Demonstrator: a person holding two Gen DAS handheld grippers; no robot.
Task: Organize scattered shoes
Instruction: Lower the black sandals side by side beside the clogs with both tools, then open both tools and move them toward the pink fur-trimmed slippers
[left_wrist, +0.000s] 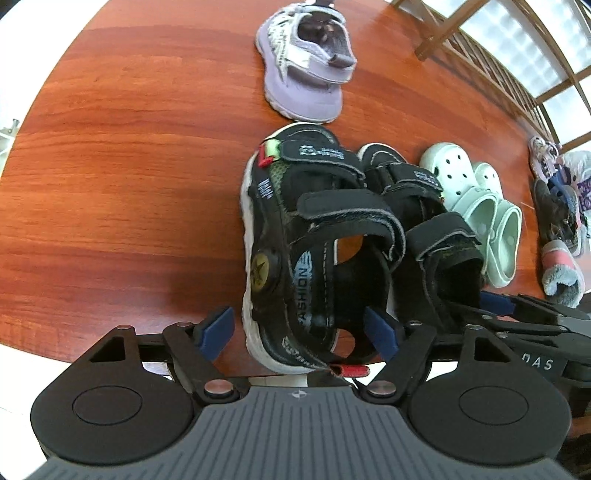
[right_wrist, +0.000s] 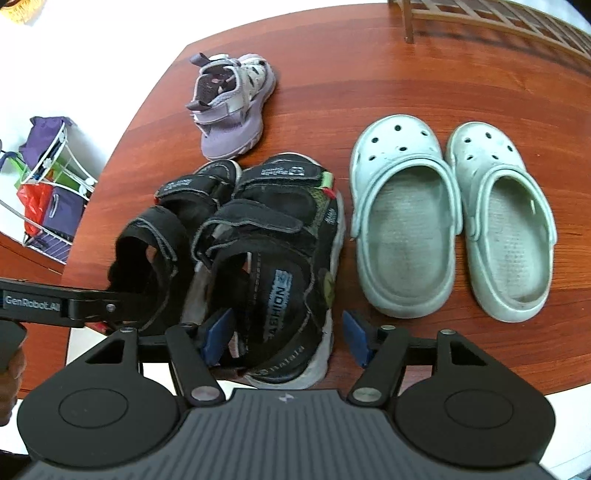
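The left tongs (left_wrist: 297, 332) stand apart around the heel of the left black sandal (left_wrist: 314, 236), one blue pad outside its white sole, the other inside the heel opening; neither pad visibly presses, so nothing is clamped yet. The right tongs (right_wrist: 286, 338) are likewise apart, straddling the heel side of the right black sandal (right_wrist: 273, 266), with a gap showing at the outer pad.

Both sandals sit side by side, touching, at the near edge of the red-brown surface (left_wrist: 129, 166). They look light, with a firm rubbery sole and soft, floppy fabric straps. The straps would likely fold under a pinch, so the stiff heel band or sole wall seems the surer place to grip. The sole edge may be a little slick.

Counted outward: two black sandals, then two pale green clogs (right_wrist: 450, 221) paired just beside them, moulded foam, light and springy. One lilac sandal (right_wrist: 231, 107) lies alone farther back, its mate not visible here. At the far right of the left view a small heap of other shoes (left_wrist: 561, 214) is too jumbled to count. A wooden rack (right_wrist: 498, 22) stands beyond.
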